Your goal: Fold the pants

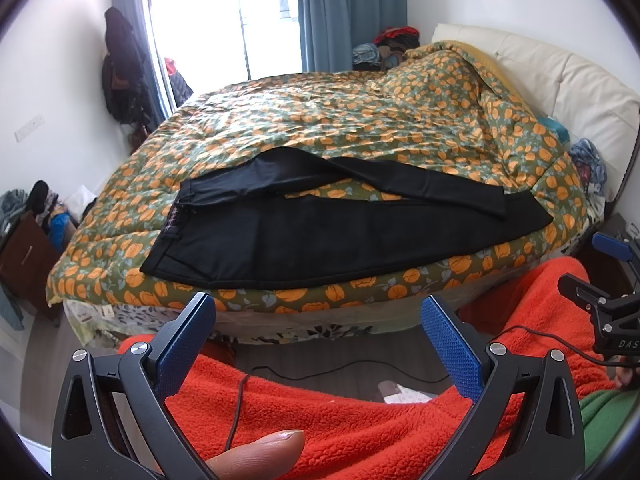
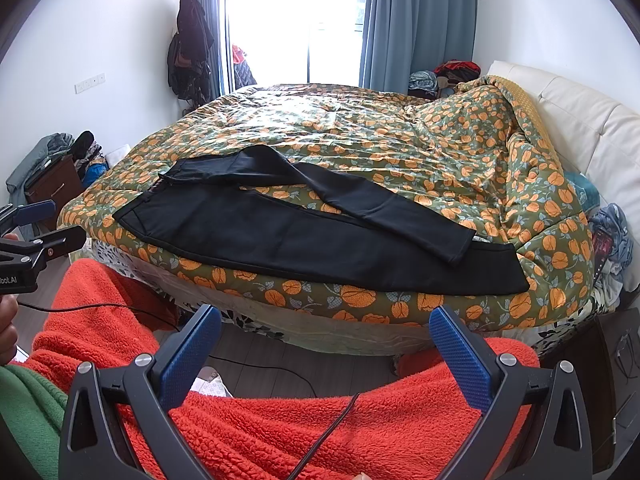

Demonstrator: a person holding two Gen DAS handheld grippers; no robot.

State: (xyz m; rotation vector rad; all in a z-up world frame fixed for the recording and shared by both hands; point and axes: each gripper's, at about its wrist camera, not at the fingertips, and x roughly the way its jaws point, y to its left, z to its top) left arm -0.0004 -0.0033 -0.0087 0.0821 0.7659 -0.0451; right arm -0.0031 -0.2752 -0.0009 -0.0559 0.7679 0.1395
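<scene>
— So where are the pants?
— Along the bed's near edge, spread flat, one leg skewed.
— Handling?
— Probably soft, light, floppy; pinch waistband and hems. Left tool and right tool gape, empty.

A bed fills the middle of both views, covered by a green quilt printed with orange flowers. A cream padded headboard stands at the right. Behind, a bright glass door is flanked by blue curtains. Dark coats hang on the white wall at upper left. A brown nightstand piled with clothes sits at left on the grey wooden floor
</scene>
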